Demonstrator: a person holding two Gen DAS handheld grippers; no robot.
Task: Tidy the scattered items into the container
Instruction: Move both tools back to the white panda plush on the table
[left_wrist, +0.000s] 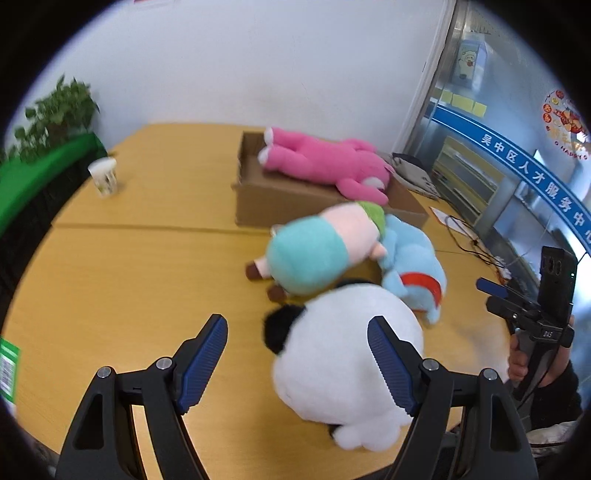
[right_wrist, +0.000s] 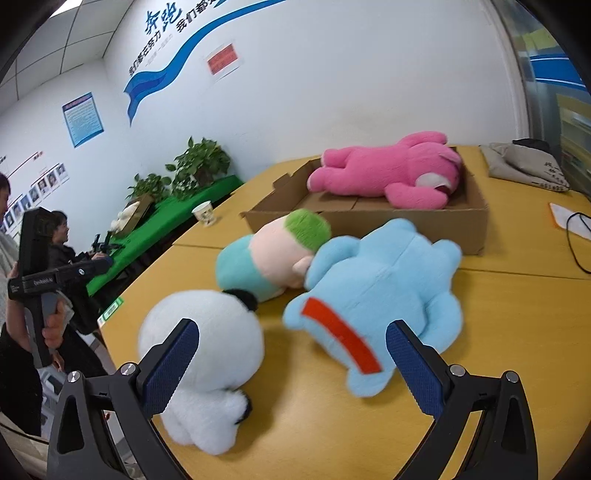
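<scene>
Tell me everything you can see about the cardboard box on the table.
The cardboard box is a shallow brown corrugated tray, open-topped, with a torn flap at one corner. It sits flat on the wooden table, beyond three loose plush toys. A pink plush bear lies face-down across it, legs overhanging the rim. Neither gripper touches it.
</scene>
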